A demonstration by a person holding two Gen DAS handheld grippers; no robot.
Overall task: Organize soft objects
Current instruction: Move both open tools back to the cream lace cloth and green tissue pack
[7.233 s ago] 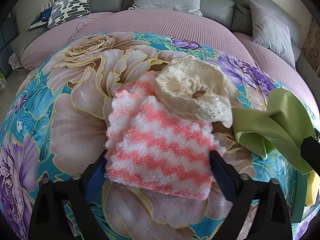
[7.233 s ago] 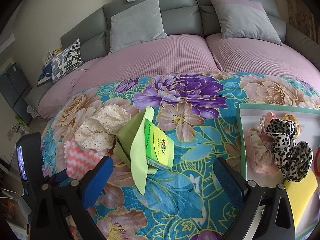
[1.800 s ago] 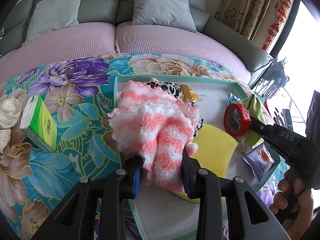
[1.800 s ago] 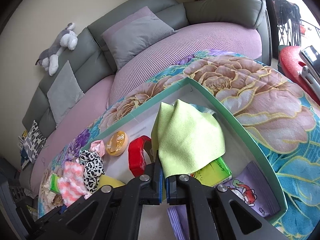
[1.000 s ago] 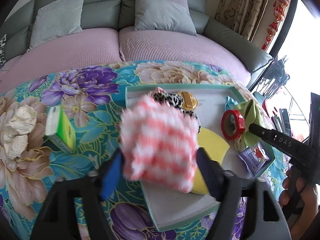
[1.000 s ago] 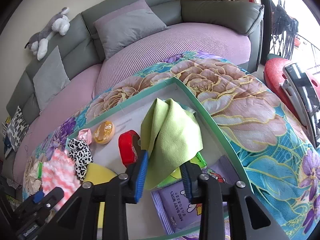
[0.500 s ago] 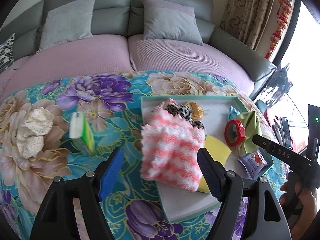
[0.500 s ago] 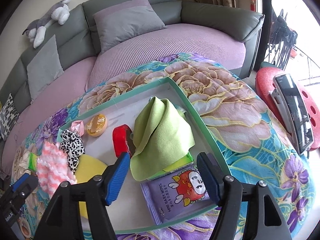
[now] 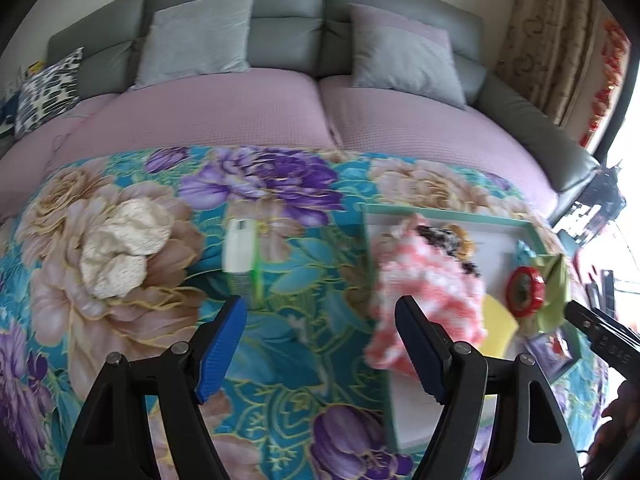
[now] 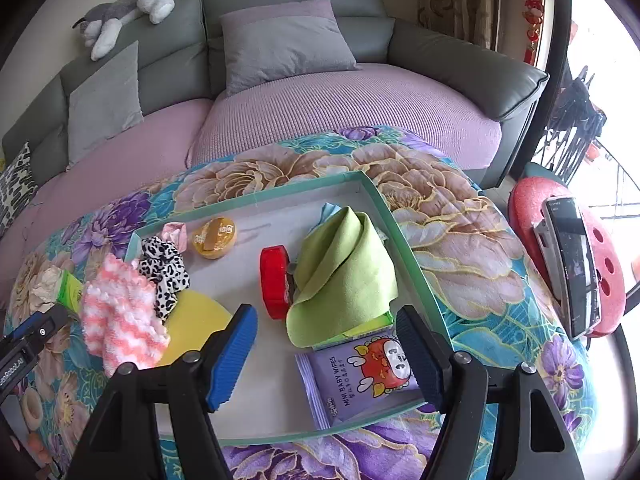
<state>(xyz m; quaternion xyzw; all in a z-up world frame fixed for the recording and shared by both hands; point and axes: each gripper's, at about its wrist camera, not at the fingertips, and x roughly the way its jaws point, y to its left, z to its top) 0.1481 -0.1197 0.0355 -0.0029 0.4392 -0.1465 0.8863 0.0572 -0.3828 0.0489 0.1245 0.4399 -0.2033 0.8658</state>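
A pink-and-white striped fuzzy cloth (image 9: 428, 292) (image 10: 120, 320) lies over the left rim of the green-edged tray (image 10: 372, 192) (image 9: 448, 214). A green cloth (image 10: 344, 276) (image 9: 554, 292) lies heaped in the tray's right part. A cream lace cloth (image 9: 120, 244) lies on the floral blanket at the left. My left gripper (image 9: 320, 344) is open and empty above the blanket, left of the tray. My right gripper (image 10: 326, 356) is open and empty above the tray's near side.
In the tray are a leopard scrunchie (image 10: 164, 272), a yellow sponge (image 10: 192, 328), a red tape roll (image 10: 274, 280), an orange tin (image 10: 214, 236) and baby wipes (image 10: 360, 376). A green box (image 9: 242, 256) stands on the blanket. A phone (image 10: 572, 264) rests on a red stool.
Both grippers have opened and drawn back. The striped cloth was let go on the tray's left edge, the green cloth in the tray. My left gripper has swung left toward the lace cloth.
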